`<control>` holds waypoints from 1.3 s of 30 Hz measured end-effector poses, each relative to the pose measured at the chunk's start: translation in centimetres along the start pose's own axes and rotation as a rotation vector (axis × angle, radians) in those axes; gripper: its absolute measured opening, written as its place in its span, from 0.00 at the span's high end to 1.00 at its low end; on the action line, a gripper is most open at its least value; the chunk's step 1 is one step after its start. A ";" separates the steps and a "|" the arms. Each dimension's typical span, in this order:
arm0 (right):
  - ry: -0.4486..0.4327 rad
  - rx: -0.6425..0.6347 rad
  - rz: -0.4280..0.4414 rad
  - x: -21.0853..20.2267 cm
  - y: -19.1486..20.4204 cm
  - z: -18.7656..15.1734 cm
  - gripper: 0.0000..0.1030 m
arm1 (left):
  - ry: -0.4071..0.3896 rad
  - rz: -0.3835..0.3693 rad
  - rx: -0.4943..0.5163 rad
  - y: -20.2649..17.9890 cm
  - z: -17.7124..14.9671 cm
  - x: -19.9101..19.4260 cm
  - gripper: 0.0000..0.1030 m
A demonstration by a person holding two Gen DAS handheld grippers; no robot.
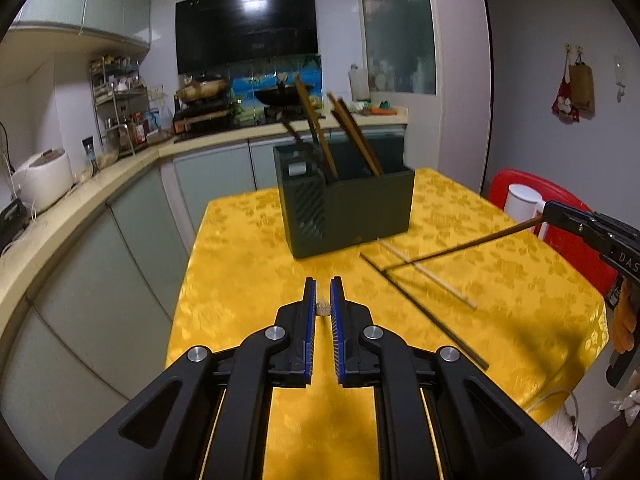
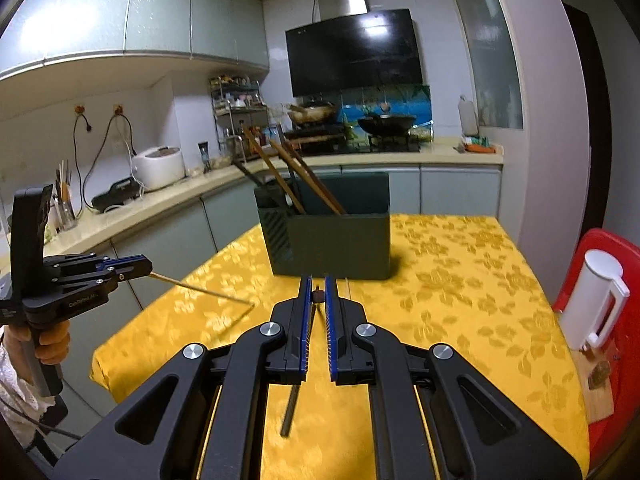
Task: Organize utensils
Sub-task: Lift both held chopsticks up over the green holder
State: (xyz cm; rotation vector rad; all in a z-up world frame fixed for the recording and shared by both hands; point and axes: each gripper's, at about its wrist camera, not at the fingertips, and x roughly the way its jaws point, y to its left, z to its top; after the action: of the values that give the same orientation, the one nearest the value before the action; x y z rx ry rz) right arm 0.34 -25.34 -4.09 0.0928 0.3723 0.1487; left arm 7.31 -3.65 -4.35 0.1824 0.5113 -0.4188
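Blue-padded, the left tool (image 1: 323,296) pinches a pale chopstick (image 2: 200,287), while the right tool (image 2: 318,294) clamps a dark chopstick (image 1: 460,249). Two more chopsticks (image 1: 424,276) lie on the yellow-clothed desk (image 1: 240,264) near the green utensil holder (image 1: 352,208), which stands mid-desk.

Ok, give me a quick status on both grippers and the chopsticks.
Left gripper shut on light chopstick. Right gripper shut on dark chopstick. Two more on yellow tablecloth. Green holder ahead, path clear.
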 end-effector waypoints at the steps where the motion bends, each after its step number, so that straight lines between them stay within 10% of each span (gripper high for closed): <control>1: -0.006 -0.001 0.003 0.2 -0.2 0.5 0.93 | -0.005 -0.003 -0.001 0.1 0.5 0.1 0.93; 39: -0.141 -0.023 -0.031 4.4 -4.4 18.8 0.93 | 0.012 -0.250 -0.065 0.7 19.4 4.2 0.93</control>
State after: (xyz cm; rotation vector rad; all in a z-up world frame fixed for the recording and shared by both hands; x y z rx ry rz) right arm 11.86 -30.20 11.31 0.0743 0.2312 0.1148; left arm 19.43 -9.71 10.18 0.0581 0.5606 -0.6442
